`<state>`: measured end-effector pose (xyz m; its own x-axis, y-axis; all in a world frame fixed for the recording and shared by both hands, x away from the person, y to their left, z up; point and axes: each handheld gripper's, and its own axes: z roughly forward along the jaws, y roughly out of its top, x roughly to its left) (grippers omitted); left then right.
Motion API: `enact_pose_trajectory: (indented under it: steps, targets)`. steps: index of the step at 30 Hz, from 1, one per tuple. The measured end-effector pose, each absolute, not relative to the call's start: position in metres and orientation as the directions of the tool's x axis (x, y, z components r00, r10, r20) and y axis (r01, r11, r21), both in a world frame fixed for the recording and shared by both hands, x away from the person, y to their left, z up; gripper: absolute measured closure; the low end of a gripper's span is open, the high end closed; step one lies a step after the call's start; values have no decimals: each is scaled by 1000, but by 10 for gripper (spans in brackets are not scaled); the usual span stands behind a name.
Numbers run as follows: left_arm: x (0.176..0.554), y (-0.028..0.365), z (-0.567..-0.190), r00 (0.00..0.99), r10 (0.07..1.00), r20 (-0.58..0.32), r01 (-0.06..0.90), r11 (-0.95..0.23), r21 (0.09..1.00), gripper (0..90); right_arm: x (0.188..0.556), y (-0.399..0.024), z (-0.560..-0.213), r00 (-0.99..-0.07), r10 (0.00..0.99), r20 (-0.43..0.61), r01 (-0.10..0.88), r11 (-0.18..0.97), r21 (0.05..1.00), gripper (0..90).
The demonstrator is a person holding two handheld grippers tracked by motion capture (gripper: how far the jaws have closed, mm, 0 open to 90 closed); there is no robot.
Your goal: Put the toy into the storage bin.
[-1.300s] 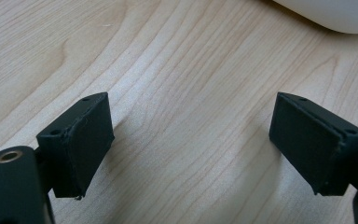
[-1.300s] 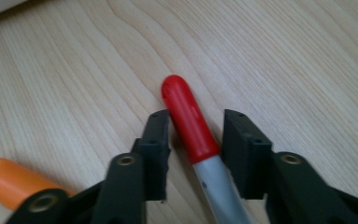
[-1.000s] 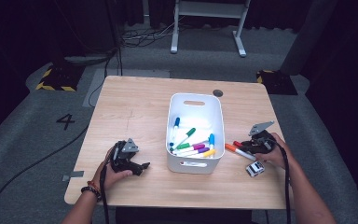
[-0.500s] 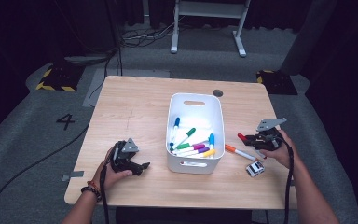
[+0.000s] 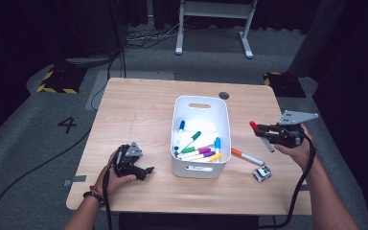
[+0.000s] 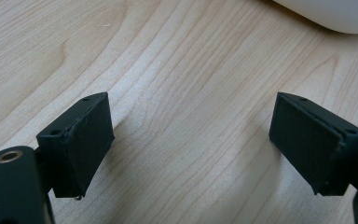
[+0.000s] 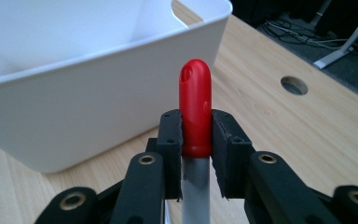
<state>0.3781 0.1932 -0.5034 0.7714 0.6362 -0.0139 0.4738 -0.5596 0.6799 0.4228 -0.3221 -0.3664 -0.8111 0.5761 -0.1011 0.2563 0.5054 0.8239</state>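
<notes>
Red-capped marker (image 7: 195, 109) is sitting pinched between the pads of the right gripper (image 7: 196, 140), cap end sticking out past the fingertips, grey barrel running back down between the jaws. In the high view the marker (image 5: 261, 135) is being held up off the table, right of the white bin (image 5: 201, 168), cap pointing toward the bin and barrel angling down to the right. Right gripper (image 5: 263, 130) is pressing on it just below the cap; the person's right hand (image 5: 294, 146) is wrapping the gripper body, cable trailing down along the forearm.

On the table under it, an orange-capped marker (image 5: 247, 156) is lying flat just beside the bin's right wall, and a small toy car (image 5: 262, 173) is sitting near that marker's far end, apart from the bin.

Bin is holding several markers, blue, green, purple, yellow caps, piled at its near end (image 5: 196, 148). Right gripper view is showing the bin wall (image 7: 98, 88) close ahead and a round hole in the table (image 7: 293, 85).

Left gripper (image 6: 191, 140) is resting low over bare wood table (image 6: 177, 84), jaws spread wide, nothing between them. In the high view it (image 5: 146, 171) is sitting left of the bin, held by the left hand (image 5: 117, 175).
</notes>
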Motion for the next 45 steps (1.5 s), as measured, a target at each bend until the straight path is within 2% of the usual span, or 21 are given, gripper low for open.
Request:
enact_pose_trajectory:
  steps: [9, 18, 45]
  targets:
    - [378, 193, -503, 772, 635, -14, 473, -560, 680, 138, 413, -288, -327, -835, 532, -139, 182, 506, 843, 747]
    - [378, 193, -503, 771, 637, -12, 473, -560, 680, 138, 409, -248, -306, -871, 452, -192, 102, 549, 829, 748]
    - [378, 193, -503, 771, 636, -13, 473, -560, 680, 138, 406, -168, -294, -919, 329, -217, 25, 597, 802, 747]
